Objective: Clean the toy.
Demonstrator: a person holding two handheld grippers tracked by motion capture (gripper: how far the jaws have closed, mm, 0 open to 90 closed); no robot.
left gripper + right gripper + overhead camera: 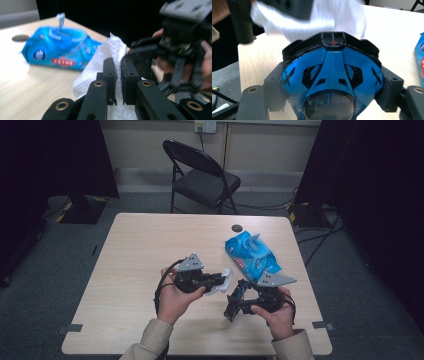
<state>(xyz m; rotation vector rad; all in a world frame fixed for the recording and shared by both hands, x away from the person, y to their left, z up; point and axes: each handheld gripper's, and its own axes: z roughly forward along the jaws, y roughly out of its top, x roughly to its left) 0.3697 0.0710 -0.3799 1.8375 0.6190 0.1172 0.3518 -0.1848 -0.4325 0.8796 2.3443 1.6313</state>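
While blurred, white wipe (312,20) hides behind blue helmet (332,75).

The wipe (105,58) was white cloth-like paper with a dimpled, embossed weave. The wipes pack (58,48) was glossy blue plastic film. The toy helmet (332,80) looked like shiny blue and black moulded plastic. The table (145,250) had a smooth, matt pale wood-grain top.

Blue wipes pack (58,50) lying near the desk's far right edge, carrying a red label band with white characters too blurred for reading, a round white-and-blue logo sitting at its left end, likewise unreadable, nothing else showing legible text
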